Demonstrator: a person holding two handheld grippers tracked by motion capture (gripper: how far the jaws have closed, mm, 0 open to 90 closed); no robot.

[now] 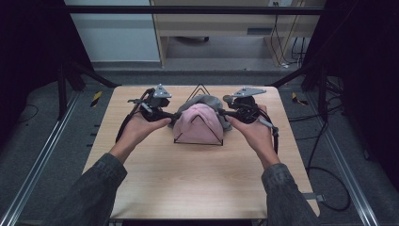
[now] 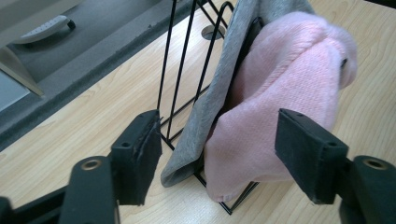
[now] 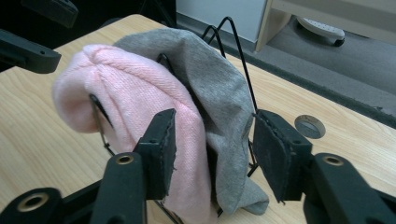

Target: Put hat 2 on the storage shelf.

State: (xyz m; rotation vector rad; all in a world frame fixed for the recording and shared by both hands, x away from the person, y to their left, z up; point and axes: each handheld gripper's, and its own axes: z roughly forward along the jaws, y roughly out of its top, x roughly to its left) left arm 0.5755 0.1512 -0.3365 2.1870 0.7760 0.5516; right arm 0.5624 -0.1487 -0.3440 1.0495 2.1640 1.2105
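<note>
At table centre: black wire rack (image 1: 199, 136) stood upright, pink knitted cloth (image 1: 198, 123) draped over its front hoop, grey cloth (image 1: 209, 100) over the hoop behind.
Left gripper: (image 1: 162, 114) sat just beside the rack's left end, jaws apart with nothing pressed between them; in the left gripper view the pads (image 2: 140, 156) flanked the lower hems of the grey cloth (image 2: 205, 112) and pink knitted cloth (image 2: 280, 107) without touching.
Right gripper: (image 1: 230, 113) sat just beside the rack's right end, jaws likewise parted; in the right gripper view both cloths hung in the gap, the left pad (image 3: 161, 151) against or very near the pink knit (image 3: 135, 98), the right pad clear of the grey cloth (image 3: 215, 79).
Governing relation: rack's long axis ran left to right across the table (image 1: 188, 188), between the two grippers; each cloth hung across it, hems down.
Nearer hand: neither; both equally close, one at each end.
Judgement: cloths appeared released onto the rack; any next grasp would come in from the ends.
</note>
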